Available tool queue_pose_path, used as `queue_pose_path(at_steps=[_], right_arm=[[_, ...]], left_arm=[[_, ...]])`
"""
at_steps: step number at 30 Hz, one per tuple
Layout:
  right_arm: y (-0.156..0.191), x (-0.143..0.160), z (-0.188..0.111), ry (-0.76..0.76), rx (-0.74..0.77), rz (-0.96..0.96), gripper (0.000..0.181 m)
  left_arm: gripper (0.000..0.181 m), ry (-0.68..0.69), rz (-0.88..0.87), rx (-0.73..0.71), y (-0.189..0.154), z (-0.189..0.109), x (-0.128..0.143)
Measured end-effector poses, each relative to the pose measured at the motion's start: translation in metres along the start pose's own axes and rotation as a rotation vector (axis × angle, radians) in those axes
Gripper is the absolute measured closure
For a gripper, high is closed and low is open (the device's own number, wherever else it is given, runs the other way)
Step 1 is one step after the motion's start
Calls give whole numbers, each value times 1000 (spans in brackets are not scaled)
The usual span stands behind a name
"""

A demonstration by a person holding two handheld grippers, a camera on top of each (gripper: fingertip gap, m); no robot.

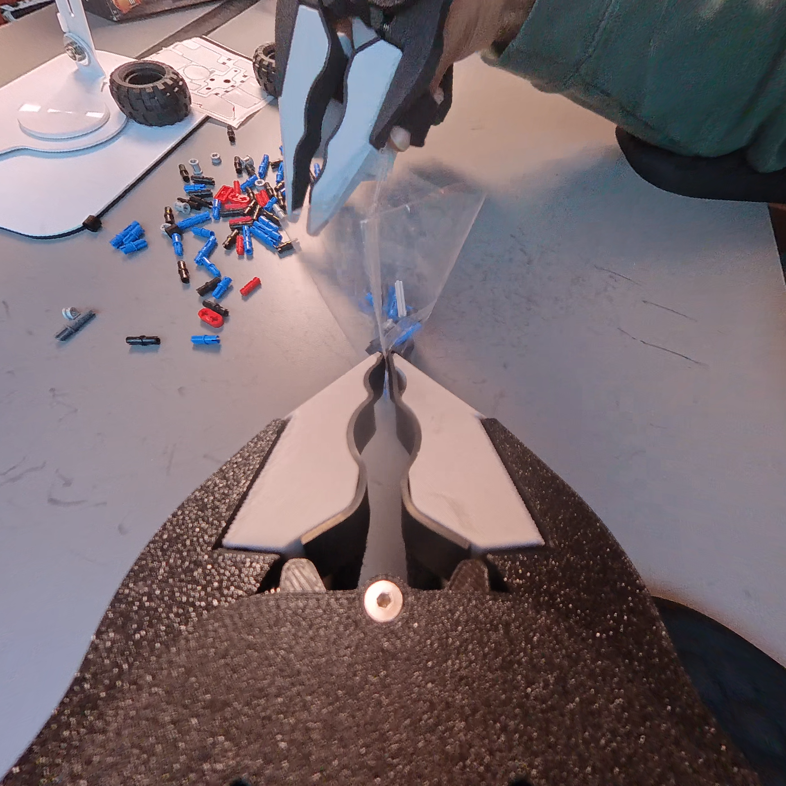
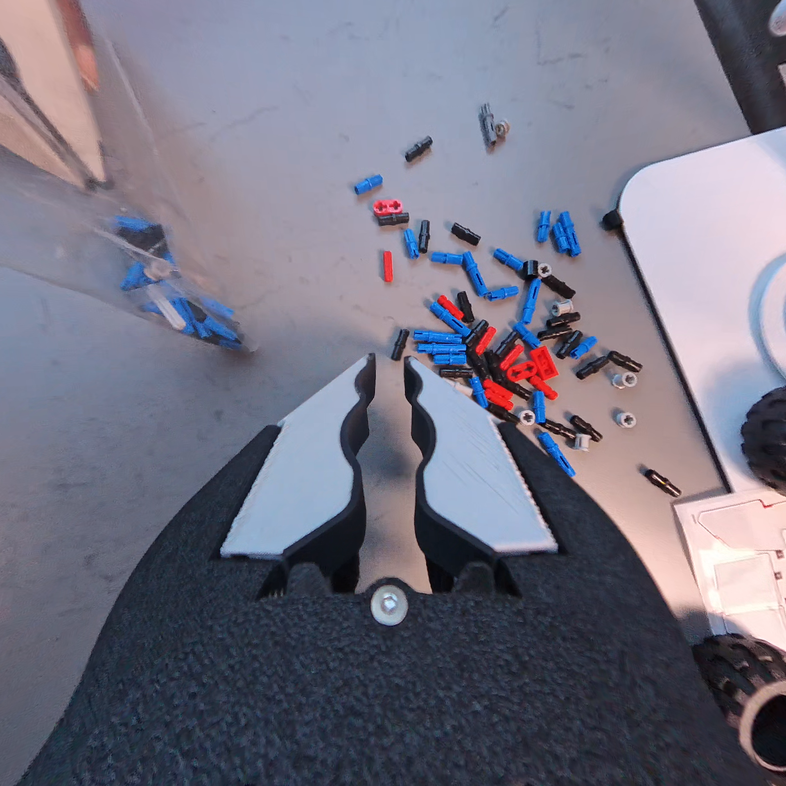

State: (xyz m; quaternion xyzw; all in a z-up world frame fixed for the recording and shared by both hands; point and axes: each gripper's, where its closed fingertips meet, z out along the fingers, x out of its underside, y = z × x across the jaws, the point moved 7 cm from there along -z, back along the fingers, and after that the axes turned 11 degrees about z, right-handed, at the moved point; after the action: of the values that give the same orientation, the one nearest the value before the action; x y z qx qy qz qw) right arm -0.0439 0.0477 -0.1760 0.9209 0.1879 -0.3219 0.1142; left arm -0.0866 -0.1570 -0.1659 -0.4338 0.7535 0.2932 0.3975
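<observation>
The grey table [image 2: 255, 106] fills both views, with a white stand base [image 1: 55, 140] at its far side and a printed sheet [image 1: 212, 81] just beside it. Two black tyres [image 1: 149, 93] sit near that sheet. Smaller now: the clear plastic bag [image 1: 408, 255] hangs up off the table, pinched at one corner by the left gripper [image 1: 386, 361], whose tips are clenched on the film. The right gripper [image 2: 389, 361] hovers over the pile with a gap between its tips and nothing in it, released. Smallest: a scatter of blue, black and red pins [image 2: 489, 340] lies loose on the table beside the stand base. A small clump of blue pins [image 1: 395, 314] remains in the bag's low corner, so most pieces are out and a few are left.
</observation>
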Motion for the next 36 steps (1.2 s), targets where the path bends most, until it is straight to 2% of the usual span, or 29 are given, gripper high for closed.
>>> queue_pose_path(at_steps=[4,10,14,17,20,22,26,29,31,36], right_arm=[[0,0,12,24,17,-2,172],[-2,-2,14,23,16,4,178],[17,-26,-13,-150,-94,-43,178],[51,-48,-45,-325,-260,-145,178],[77,-54,-53,-349,-342,-211,177],[80,-54,-50,-336,-329,-238,162],[47,-49,-57,-350,-272,-146,163],[0,-20,-45,-199,-68,-97,164],[-20,1,-30,-101,-2,-57,163],[-29,9,-9,-33,37,-34,162]], left_arm=[[181,0,0,1,0,0,0],[181,1,1,1,0,0,0],[181,1,-1,1,0,0,0],[181,2,-5,3,0,1,1],[181,4,-4,3,0,1,1],[181,5,-3,3,0,1,1],[181,6,-2,2,0,1,1],[181,5,-6,2,0,2,1],[181,5,-6,1,0,2,1],[181,5,11,-14,-1,5,-1]])
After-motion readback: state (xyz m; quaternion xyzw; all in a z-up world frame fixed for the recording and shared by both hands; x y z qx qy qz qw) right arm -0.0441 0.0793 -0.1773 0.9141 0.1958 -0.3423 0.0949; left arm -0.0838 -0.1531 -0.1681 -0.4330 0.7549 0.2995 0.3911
